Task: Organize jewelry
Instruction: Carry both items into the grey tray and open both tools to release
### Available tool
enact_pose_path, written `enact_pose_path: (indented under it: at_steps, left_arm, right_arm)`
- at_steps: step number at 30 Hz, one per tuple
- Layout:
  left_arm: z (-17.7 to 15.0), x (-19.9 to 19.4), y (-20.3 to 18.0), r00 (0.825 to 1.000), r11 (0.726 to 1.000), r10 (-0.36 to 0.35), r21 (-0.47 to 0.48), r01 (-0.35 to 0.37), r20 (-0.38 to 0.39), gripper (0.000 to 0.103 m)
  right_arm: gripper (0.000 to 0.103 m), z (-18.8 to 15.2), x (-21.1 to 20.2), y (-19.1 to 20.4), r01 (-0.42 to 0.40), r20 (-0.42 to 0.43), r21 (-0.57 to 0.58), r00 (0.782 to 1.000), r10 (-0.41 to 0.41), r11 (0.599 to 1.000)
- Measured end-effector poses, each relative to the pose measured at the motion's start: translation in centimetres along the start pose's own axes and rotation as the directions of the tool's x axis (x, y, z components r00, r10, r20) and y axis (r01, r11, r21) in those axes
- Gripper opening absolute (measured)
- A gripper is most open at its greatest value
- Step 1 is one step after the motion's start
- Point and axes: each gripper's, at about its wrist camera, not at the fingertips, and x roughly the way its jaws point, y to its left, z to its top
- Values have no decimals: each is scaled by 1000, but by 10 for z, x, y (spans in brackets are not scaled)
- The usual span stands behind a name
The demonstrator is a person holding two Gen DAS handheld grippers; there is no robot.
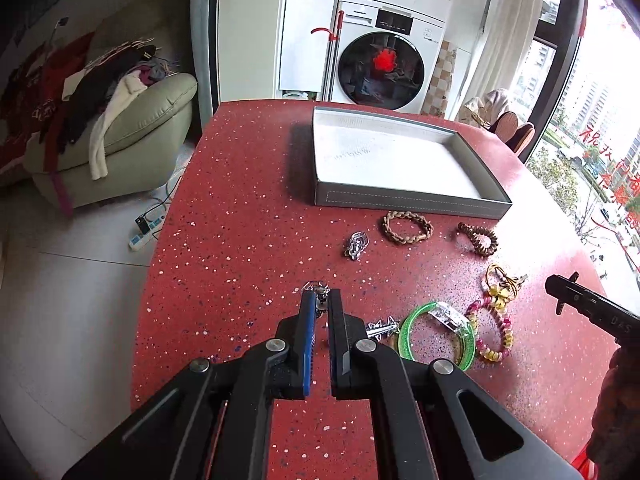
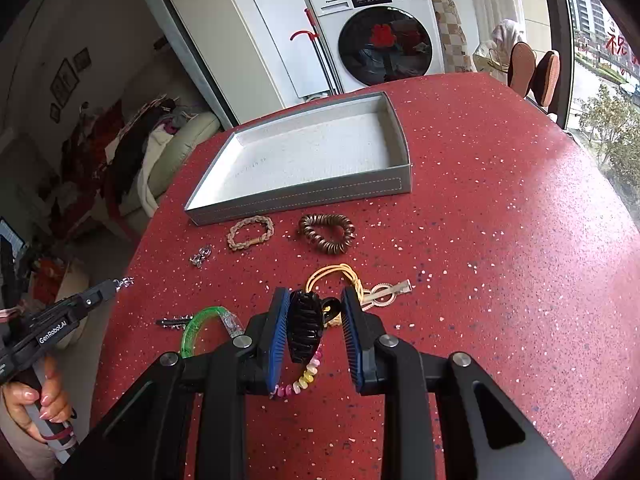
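The left gripper [image 1: 319,300] has its fingers [image 1: 308,320] pinched narrow on a small silver piece [image 1: 319,294] at their tips, held above the red speckled surface [image 1: 240,240]; in the right wrist view the same piece [image 2: 125,282] dangles from that gripper's tip, and a hand [image 2: 38,404] grips its handle. The right gripper [image 2: 316,302] holds a black claw clip [image 2: 305,328] between its fingers [image 2: 276,332], the clip lying against the left pad while the right pad seems to meet its handle end, which is partly hidden. Under it on the surface lie a pink and yellow bead bracelet [image 2: 300,380], a green bangle [image 2: 198,330] with a clear clasp, and a small silver clip [image 2: 174,322] just beside the bangle. A little farther off are a tan cord loop [image 2: 336,274] and a silver barrette [image 2: 386,294], touching each other. Beyond them, in a row from left to right, lie a silver chain [image 2: 201,255], a braided bracelet [image 2: 251,233] and a brown disc-bead bracelet [image 2: 327,233], all near the front wall of a grey tray [image 2: 304,196] with a pale lining. Past the surface stand a washing machine [image 2: 384,44] and, to the left, a sofa [image 1: 160,112] heaped with clothes.
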Motion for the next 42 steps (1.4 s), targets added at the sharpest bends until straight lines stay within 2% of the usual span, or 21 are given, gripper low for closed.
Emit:
enact_pose_path:
  at_steps: [9,13,17,21,25,30,39,42]
  left_arm:
    - [81,21,-31,998,998,-50,48,48,35,24]
    - [120,42,-49,997,996,-44,84,39,58,24]
    - [148,73,-59,998,993,-25,113,18,64,24]
    - [168,111,-59,999,995,-11,100,7,44,24]
    - [173,150,-57,1000,995,18,94,-19,17,24]
    - [162,186,-59,999,994,44,104,-41,-31,24]
    - [146,207,-68,993,983,104,157,-94,-57,24]
    - [143,207,-70,991,977,128,177,-118,-45,24]
  right_arm:
    - [29,87,24,7,-2,24,-59,1000,4,998]
    - [29,124,46,8,-5,26,-67,1000,7,998]
    - [29,147,77,5,10,10,-71,1000,-9,997]
    - [29,158,113,-4,24,-25,-54,999,-26,998]
    - [29,158,146,-14,43,-64,-38,997,-45,998]
    - [29,147,174,-23,70,-98,-35,993,-73,997]
    - [29,132,184,-29,96,-103,-48,990,-101,994]
    - [36,131,182,-26,87,-105,-60,990,-93,994]
